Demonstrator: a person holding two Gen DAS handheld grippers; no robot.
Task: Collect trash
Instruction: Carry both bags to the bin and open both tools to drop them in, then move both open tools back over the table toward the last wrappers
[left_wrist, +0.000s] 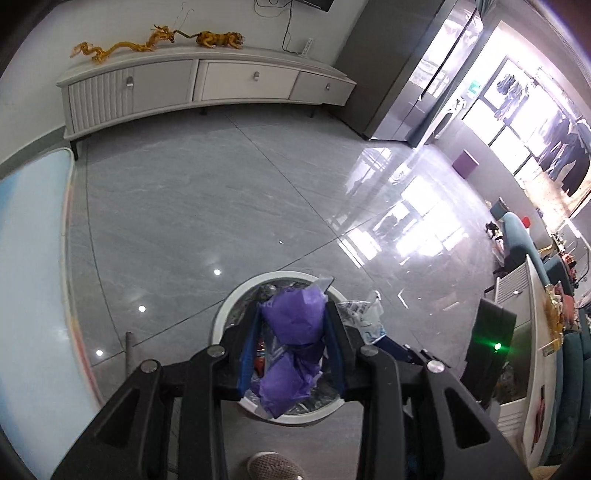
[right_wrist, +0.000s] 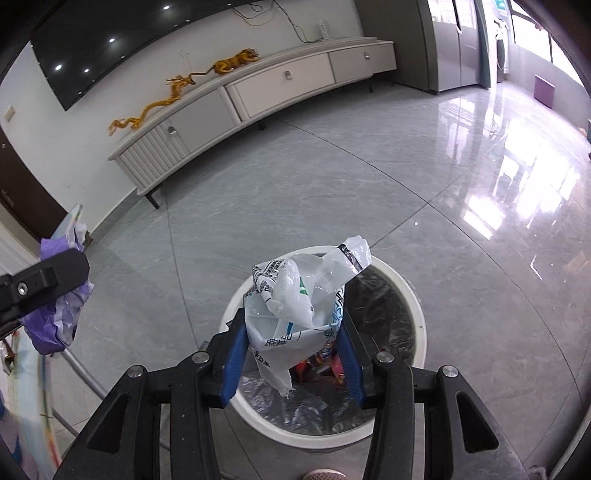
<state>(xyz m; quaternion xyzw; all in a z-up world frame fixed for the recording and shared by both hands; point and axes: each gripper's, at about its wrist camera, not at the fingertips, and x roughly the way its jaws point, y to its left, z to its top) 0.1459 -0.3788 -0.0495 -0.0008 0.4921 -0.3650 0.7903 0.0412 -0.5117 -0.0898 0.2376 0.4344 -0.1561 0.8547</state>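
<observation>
Purple crumpled plastic wrapper (left_wrist: 291, 325) pinched in left gripper (left_wrist: 291, 314) | white printed plastic bag (right_wrist: 303, 299) clamped in right gripper (right_wrist: 293, 317) | both over white round lined bin (right_wrist: 413, 295) | light, soft, slippery; grip bunched middle

Glossy grey tiled floor (left_wrist: 192, 206), long white cabinet (left_wrist: 207, 86), bright windows (left_wrist: 517, 122)

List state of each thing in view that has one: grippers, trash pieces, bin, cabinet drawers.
left gripper: shut on purple wrapper, held above the bin
right gripper: shut on white plastic bag, held above the bin
trash bin: open, no lid seen, lined with a plastic liner, already holds colourful trash
TV cabinet: drawers closed
TV: screen dark
</observation>
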